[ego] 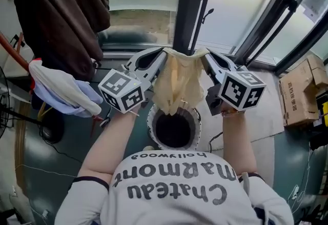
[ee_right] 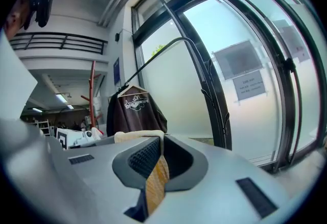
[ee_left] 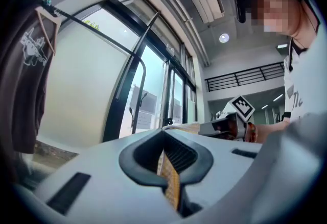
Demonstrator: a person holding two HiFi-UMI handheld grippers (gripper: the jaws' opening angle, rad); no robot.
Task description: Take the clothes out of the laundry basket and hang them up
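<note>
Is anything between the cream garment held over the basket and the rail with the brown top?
Nothing visible does. The pale yellow cloth garment hangs in open air between the left hand-held gripper and the right hand-held gripper; the black metal rail beside the dark brown printed top looks bare.

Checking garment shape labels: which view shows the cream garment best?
Head view: the cream garment hangs spread between the left gripper and the right gripper. The left gripper view and right gripper view each show little more than a pinched strip of it between shut jaws.
</note>
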